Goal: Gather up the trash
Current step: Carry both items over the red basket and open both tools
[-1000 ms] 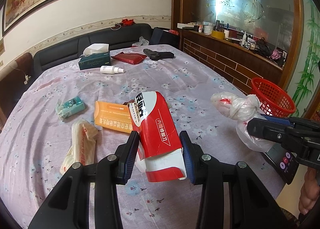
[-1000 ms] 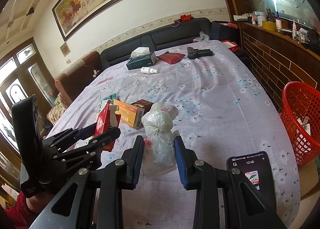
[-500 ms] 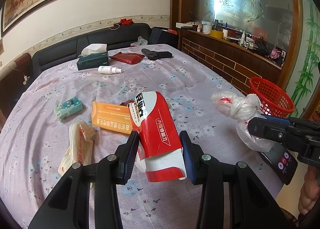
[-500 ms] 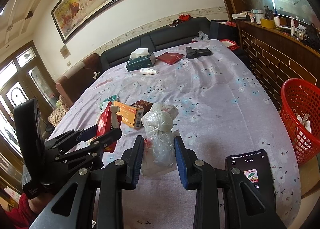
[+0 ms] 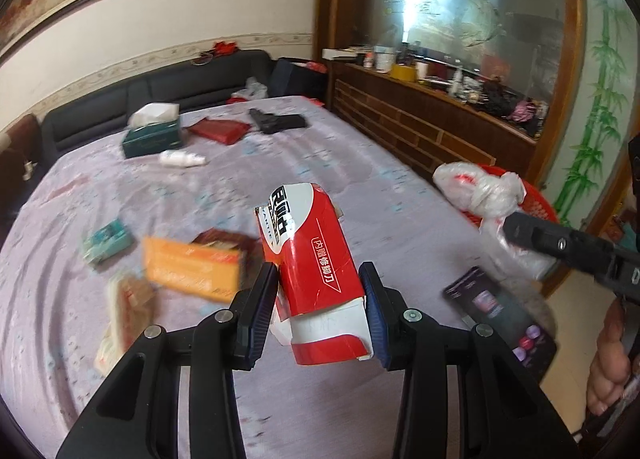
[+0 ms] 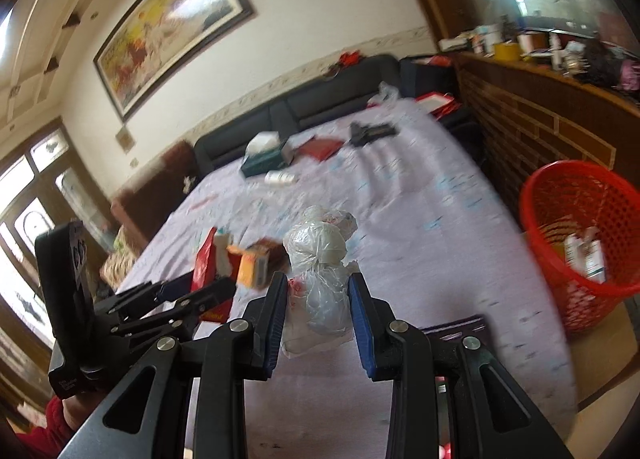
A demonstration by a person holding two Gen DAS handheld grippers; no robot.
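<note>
My left gripper is shut on a torn red and white carton, held above the table. The carton also shows in the right wrist view, held in the left gripper. My right gripper is shut on a crumpled clear plastic bag; the bag also shows in the left wrist view, in front of the red basket. The red mesh basket stands on the floor at the table's right edge and holds some packaging.
On the floral tablecloth lie an orange box, a teal packet, a wrapper, a phone, a white bottle, a green tissue box, a red pouch and a black object.
Both grippers have lifted and moved right toward the basket with their loads; the now frames are motion-blurred. The basket looks larger in the right wrist view.
</note>
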